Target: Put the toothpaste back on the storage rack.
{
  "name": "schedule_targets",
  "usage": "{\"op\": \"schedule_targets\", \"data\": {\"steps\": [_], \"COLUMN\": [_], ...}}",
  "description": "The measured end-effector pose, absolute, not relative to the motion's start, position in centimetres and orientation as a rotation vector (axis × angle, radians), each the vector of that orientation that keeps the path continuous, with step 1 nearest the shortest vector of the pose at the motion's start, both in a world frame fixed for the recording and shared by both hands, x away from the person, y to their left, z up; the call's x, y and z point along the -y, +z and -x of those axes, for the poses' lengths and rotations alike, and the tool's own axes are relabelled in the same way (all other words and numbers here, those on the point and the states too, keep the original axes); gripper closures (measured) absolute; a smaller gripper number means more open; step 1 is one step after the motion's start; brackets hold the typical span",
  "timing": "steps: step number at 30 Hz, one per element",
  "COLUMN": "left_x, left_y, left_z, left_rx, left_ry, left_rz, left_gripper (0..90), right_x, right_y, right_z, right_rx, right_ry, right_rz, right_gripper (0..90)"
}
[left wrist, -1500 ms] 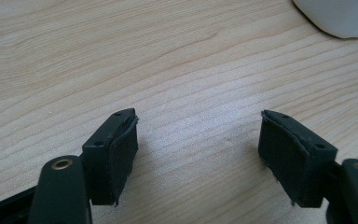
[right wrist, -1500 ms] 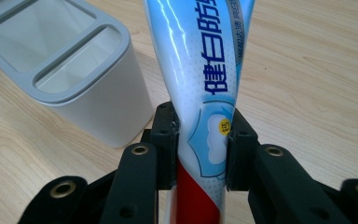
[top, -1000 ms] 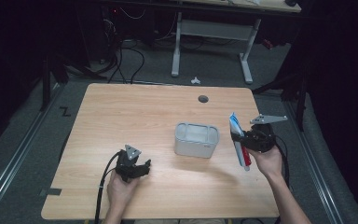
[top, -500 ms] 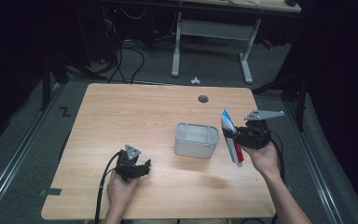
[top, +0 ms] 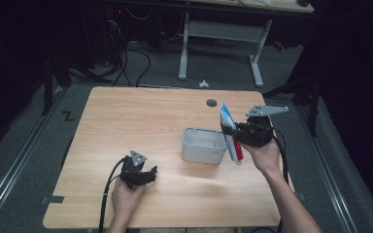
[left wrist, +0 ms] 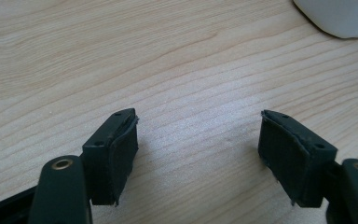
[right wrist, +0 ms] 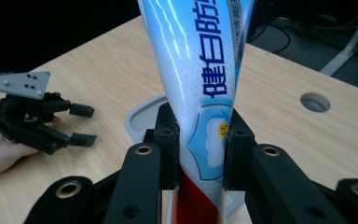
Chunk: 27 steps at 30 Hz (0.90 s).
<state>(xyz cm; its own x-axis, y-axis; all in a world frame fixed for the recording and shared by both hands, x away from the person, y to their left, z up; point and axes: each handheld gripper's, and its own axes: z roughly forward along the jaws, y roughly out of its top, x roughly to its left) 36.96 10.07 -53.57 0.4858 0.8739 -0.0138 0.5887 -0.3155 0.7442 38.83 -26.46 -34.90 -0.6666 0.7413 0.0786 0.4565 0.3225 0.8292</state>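
Observation:
My right gripper (top: 229, 131) is shut on a blue, white and red toothpaste tube (top: 229, 131), held above the table just right of a grey-white rectangular container (top: 203, 145). In the right gripper view the tube (right wrist: 200, 84) rises between the jaws, its red end at the bottom, with the container's rim (right wrist: 137, 116) behind it. My left gripper (top: 148, 174) rests on the table near the front left, open with nothing between its fingers. In the left gripper view its jaws (left wrist: 198, 144) stand wide apart over bare wood, with the container's corner (left wrist: 340, 18) at the top right.
The wooden table (top: 141, 121) has a round cable hole (top: 211, 103) near its back edge. A white desk frame (top: 223, 29) and cables stand on the floor behind. Dark surroundings lie on both sides.
My right gripper has carried the toothpaste tube leftward and slightly back, closer to the container's right side. The left gripper has stayed put.

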Motion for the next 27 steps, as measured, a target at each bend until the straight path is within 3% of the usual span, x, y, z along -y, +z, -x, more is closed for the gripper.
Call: {"op": "schedule_targets", "data": {"steps": [27], "left_x": [-10.1], "left_y": [-53.6], "left_z": [-37.0], "left_rx": [-1.203], "left_ry": [0.518], "left_rz": [-2.033], "left_gripper": [28.9], "right_x": [22.6], "right_y": [-33.8], "right_z": [-42.2], "right_rx": [-2.215], "right_ry": [1.316], "right_rz": [-1.054], "right_gripper": [72.7]}}
